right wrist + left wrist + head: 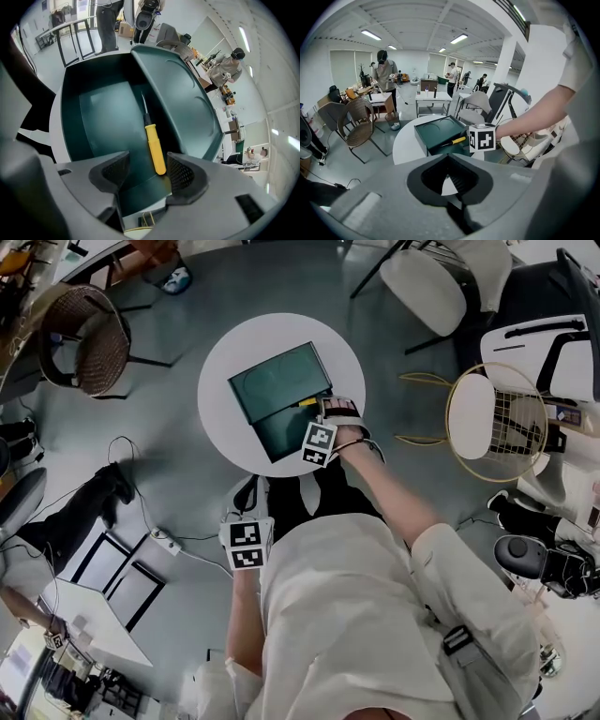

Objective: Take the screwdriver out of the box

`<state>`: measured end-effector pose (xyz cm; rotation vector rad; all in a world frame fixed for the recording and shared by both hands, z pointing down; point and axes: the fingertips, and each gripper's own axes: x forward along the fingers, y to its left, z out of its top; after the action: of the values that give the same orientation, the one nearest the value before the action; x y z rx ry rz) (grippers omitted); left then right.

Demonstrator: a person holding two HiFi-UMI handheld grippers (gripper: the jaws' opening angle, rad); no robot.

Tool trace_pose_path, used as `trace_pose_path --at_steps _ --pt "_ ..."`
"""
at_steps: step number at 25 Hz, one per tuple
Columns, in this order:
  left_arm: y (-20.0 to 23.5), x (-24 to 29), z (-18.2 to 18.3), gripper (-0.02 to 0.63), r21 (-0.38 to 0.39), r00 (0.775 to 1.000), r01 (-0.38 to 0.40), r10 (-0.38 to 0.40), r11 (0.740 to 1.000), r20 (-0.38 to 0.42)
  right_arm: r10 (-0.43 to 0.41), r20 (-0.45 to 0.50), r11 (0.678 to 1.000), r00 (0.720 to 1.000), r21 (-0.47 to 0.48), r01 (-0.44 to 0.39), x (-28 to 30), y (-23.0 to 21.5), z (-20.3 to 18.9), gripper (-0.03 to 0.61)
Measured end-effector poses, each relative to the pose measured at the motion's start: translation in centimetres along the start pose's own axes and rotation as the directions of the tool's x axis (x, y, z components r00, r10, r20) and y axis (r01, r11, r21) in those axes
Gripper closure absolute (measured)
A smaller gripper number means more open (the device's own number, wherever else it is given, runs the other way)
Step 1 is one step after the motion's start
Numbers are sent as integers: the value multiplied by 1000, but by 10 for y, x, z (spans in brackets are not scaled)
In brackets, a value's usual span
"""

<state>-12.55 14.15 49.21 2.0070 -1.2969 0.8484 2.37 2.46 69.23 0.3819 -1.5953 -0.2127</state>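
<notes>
Head view: left tool (246,545) hangs closest to the body, off the near edge of the round bench (225,362) and well apart from the work. In the left gripper view its jaws are clenched, with nothing between them.

Right tool (330,409) reaches over the bench's near-right edge into the open box (281,432). In the right gripper view its jaws stand wide apart and released. The butt of the yellow handle sits between them, just beside one pad. I see no pad pressing on it.

Screwdriver (154,147) lies on the floor of the box, along the foot of the raised lid (187,98), shaft pointing away from the tool.

Progress: lid is open and access is clear, with the tool lined up on the handle. Not yet done: closing on the handle, lifting the screwdriver clear of the box walls, and setting it outside. I judge the task to be at the pre-grasp stage.
</notes>
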Motion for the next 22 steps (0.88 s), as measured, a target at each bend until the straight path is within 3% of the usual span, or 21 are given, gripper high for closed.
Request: trace_pose_path --at_steps 8,16,19,21,22 --pt "7 -1 -1 604 5 1000 19 -19 1000 -13 14 -37 1000 999 11 -13 9 0 -1 325" --pt "1 2 6 604 6 999 44 -44 999 -14 84 -46 996 995 15 -84 12 2 -1 348" --pt "0 1 5 604 4 999 47 -47 999 -17 56 -38 998 998 -8 -56 10 -3 0 355" --pt "-2 0 4 604 1 999 46 -46 999 -19 -2 -27 1000 1000 -24 2 9 -13 0 538" --pt "-2 0 3 604 1 999 46 -46 999 -21 -16 -23 1000 1000 -26 16 9 -15 -1 537"
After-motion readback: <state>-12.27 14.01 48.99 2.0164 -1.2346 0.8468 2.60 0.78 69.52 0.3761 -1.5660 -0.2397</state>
